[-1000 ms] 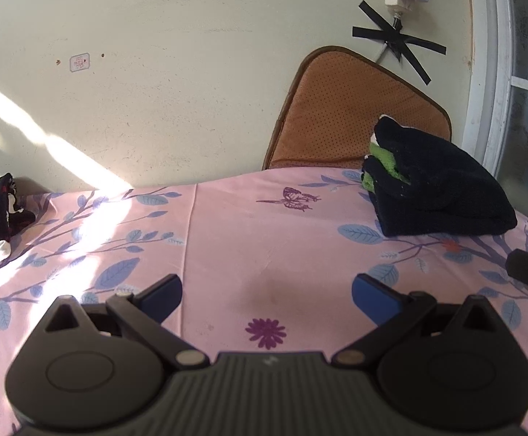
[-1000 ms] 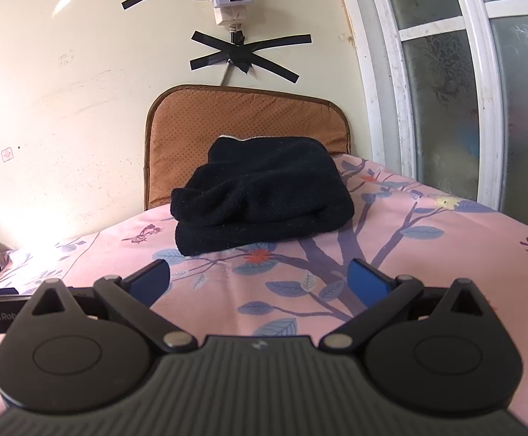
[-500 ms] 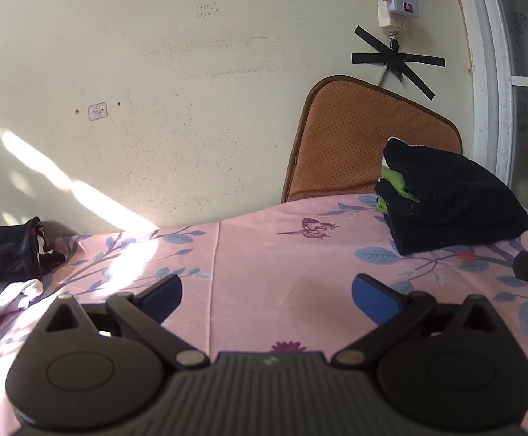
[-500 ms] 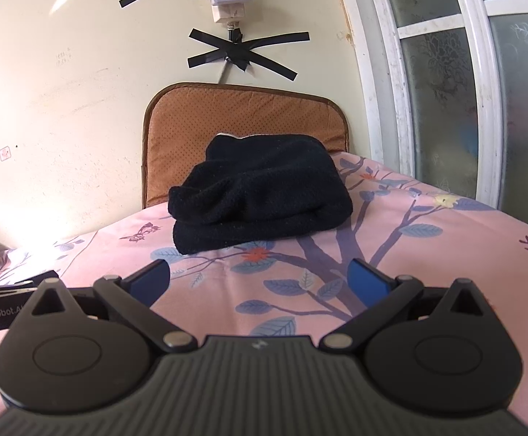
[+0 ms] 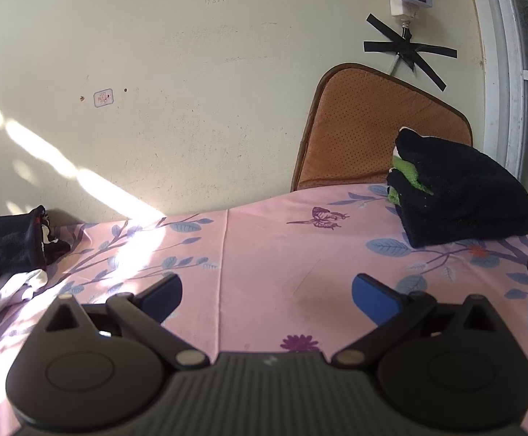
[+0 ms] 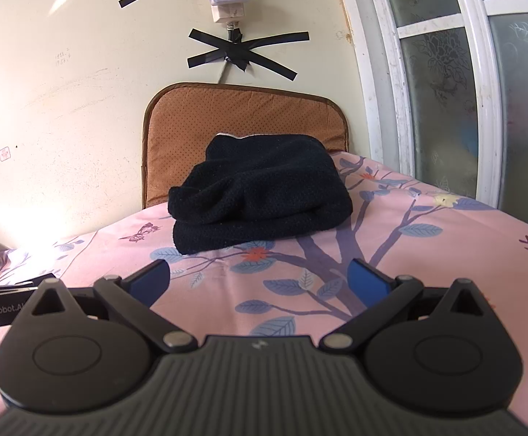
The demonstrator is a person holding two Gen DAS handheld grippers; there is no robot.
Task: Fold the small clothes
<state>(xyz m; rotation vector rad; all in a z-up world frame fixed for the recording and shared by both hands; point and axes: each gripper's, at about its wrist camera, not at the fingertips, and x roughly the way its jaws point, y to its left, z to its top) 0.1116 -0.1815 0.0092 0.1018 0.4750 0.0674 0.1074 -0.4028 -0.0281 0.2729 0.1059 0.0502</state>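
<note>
both tools wide open, empty: left tool (image 5: 266, 292), right tool (image 6: 258, 276); folded black garment (image 6: 260, 196) ahead.

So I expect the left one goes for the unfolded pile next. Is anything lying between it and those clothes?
Nothing visible. Only bare pink sheet lies between the open left hand-held gripper and the unfolded clothes at far left.

- From the left wrist we looked low over the pink floral sheet (image 5: 264, 239) toward the cream wall (image 5: 191, 72), with the left gripper (image 5: 266, 292) filling the bottom of the frame.
- From the right wrist we faced the wall and the window (image 6: 445, 72), sitting nearer the folded black pile (image 6: 260, 196), behind the right gripper (image 6: 258, 278).
- Both views shared the pile, the orange cushion (image 5: 369, 127) and the taped power strip (image 6: 227, 0).
</note>
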